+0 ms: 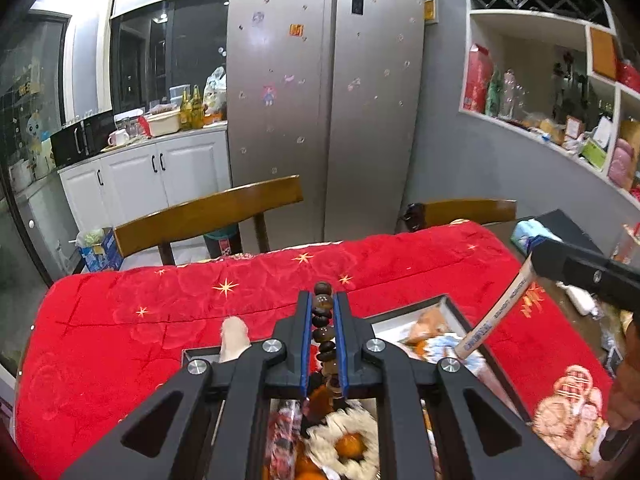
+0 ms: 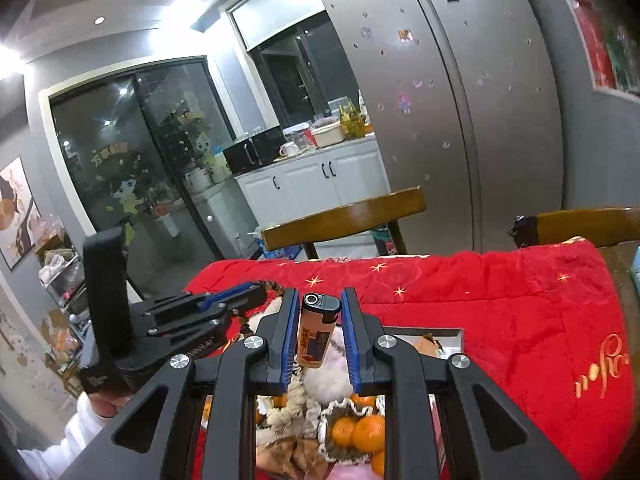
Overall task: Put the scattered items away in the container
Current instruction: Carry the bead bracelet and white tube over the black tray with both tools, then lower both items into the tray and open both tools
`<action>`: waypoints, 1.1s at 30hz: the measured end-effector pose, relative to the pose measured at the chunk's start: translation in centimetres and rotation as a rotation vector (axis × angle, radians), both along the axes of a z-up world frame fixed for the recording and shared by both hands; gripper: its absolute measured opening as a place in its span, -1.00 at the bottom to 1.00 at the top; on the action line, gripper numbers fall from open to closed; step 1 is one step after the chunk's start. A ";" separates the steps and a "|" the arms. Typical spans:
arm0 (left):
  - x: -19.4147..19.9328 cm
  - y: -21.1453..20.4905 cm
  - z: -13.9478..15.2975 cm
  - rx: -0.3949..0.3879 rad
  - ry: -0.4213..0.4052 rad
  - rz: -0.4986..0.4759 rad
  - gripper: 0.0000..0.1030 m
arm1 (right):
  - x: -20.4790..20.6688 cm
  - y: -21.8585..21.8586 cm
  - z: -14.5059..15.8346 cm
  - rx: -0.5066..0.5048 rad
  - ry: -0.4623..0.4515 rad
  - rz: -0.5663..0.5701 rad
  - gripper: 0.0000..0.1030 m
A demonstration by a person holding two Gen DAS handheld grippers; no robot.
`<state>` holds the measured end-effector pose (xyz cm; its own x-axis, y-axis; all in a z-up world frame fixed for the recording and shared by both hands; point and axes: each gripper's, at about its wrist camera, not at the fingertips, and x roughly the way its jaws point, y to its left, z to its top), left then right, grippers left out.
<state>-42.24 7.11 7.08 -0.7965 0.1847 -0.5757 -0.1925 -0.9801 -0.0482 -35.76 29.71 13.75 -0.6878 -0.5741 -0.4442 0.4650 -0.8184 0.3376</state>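
Left claw (image 1: 323, 300) clamped on bead string (image 1: 323, 322); right claw (image 2: 320, 304) clamped on lighter (image 2: 316, 330); both above container (image 1: 452, 306) on red-covered worktop (image 1: 160, 300).

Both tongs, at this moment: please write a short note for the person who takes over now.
Left tongs: shut on a string of brown beads, over the container.
Right tongs: shut on an orange lighter, upright, also over the container.
Container: sits on the red cloth; already holds tangerines, a white fluffy item and other small things.
Done: both items picked up and brought above the container.
Left: open each tongs to drop the beads and the lighter inside. No other loose item shows on the cloth in these views.
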 end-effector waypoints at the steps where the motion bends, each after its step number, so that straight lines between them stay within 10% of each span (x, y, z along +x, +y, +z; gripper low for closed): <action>1: -0.5 0.0 -0.6 0.004 -0.008 -0.005 -0.78 | -0.5 -0.1 -0.3 0.006 -0.001 -0.003 -0.60; 28: -2.6 -0.3 -6.6 -0.016 -0.096 0.035 -0.77 | -5.6 -2.1 -6.7 0.206 -0.038 -0.076 -0.60; 33: -3.2 -1.2 -7.1 -0.002 -0.146 0.096 0.01 | -5.7 -2.1 -7.0 0.207 -0.047 -0.074 -0.52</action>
<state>-45.41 5.86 0.01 -0.7182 0.1106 -0.6870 -0.0892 -0.9938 -0.0668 -41.49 27.56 6.78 -0.7008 -0.4158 -0.5797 0.3885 -0.9039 0.1787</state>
